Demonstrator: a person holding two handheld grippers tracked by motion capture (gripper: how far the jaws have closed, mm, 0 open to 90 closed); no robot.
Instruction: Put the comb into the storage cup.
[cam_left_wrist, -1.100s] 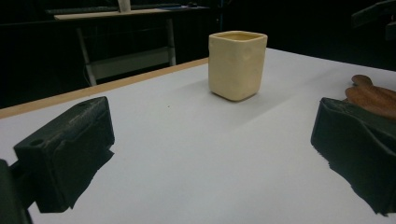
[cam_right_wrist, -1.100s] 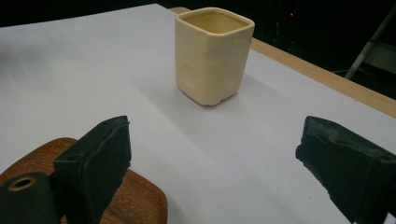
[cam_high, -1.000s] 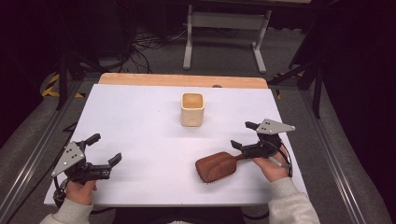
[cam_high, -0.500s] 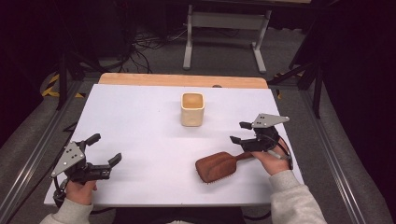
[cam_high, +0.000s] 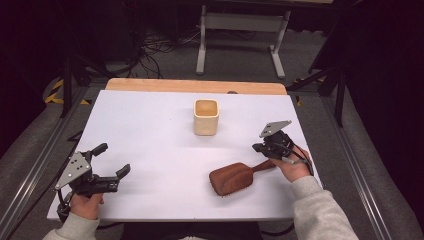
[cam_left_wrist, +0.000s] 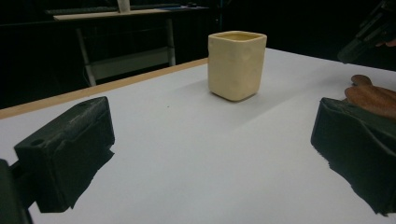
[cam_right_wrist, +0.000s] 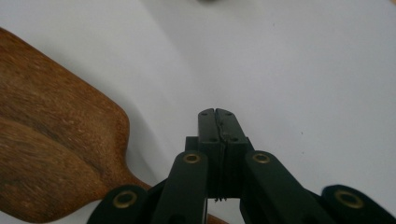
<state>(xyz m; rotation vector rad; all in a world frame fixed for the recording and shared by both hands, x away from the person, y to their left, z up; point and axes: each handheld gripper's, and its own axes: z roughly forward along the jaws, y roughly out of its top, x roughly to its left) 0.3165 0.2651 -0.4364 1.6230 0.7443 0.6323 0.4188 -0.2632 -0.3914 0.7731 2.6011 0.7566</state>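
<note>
Hairbrush, wooden, lies near-right on the white table, handle running toward the right gripper, whose jaws have just been closing. Left gripper near-left, jaws wide, empty. Left gripper view: cream cup far-centre, brush at right edge. Right gripper view: jaws pressed together above the brush handle, nothing between; brush head to the left.

A white table top with a wooden strip along its far edge stands on grey carpet; beyond it a pale metal stand, tangled cables and yellow-black floor tape; the room behind is dark.
</note>
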